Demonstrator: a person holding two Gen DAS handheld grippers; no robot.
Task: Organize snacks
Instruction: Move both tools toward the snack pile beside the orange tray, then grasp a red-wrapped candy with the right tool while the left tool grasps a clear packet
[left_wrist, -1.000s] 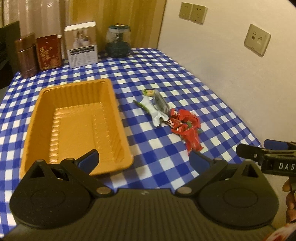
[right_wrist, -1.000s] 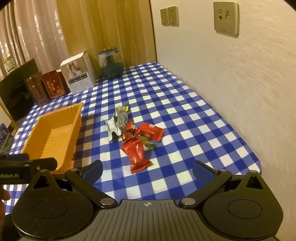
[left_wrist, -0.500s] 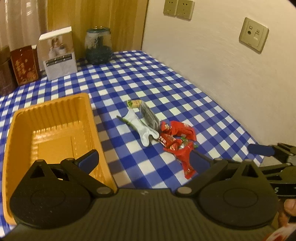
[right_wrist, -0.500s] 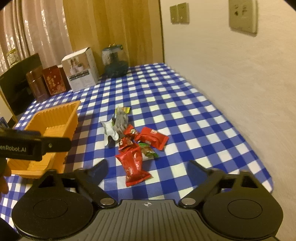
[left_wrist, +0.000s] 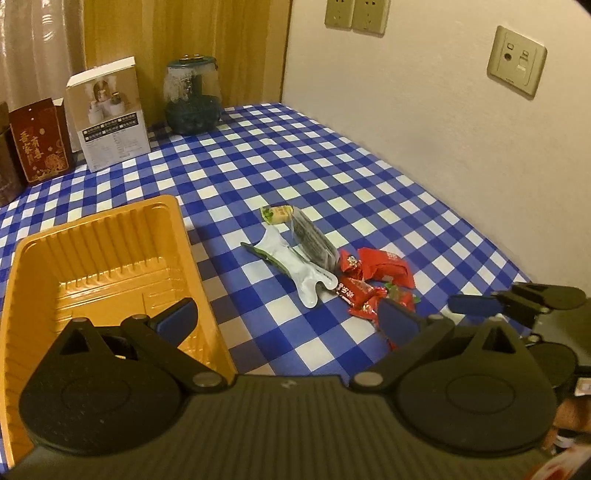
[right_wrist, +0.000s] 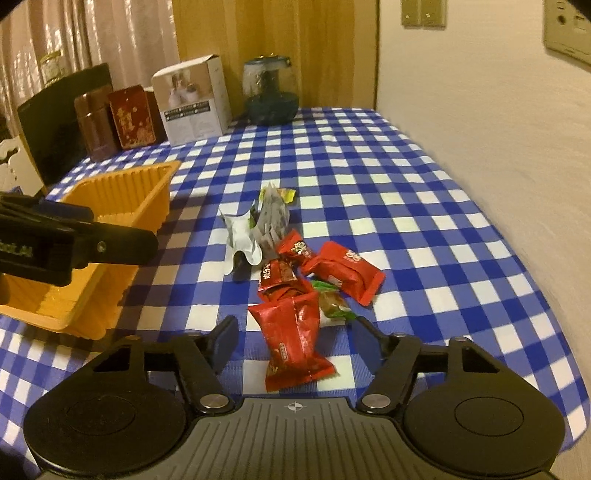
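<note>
A pile of snacks lies on the blue checked cloth: a white packet (left_wrist: 295, 266), a grey packet (left_wrist: 314, 236) and several red packets (left_wrist: 384, 266). The nearest long red packet (right_wrist: 291, 332) lies between the jaws of my right gripper (right_wrist: 295, 343). Those jaws are closing, with a gap still showing on both sides of the packet. Left of the pile sits the orange tray (left_wrist: 110, 266) (right_wrist: 122, 192), with nothing in it. My left gripper (left_wrist: 286, 321) hangs open over the tray's near right corner, nothing between its fingers.
At the back of the table stand a white box (left_wrist: 110, 114), a red box (left_wrist: 38, 140) and a dark glass jar (left_wrist: 192, 99). A wall with sockets runs along the right. The cloth's edge (right_wrist: 554, 332) drops off at the near right.
Both grippers came lower and closer to the snack pile. The right jaws narrowed from wide open around the long red packet. The left gripper slid right, leaving the tray's left part out of view.
</note>
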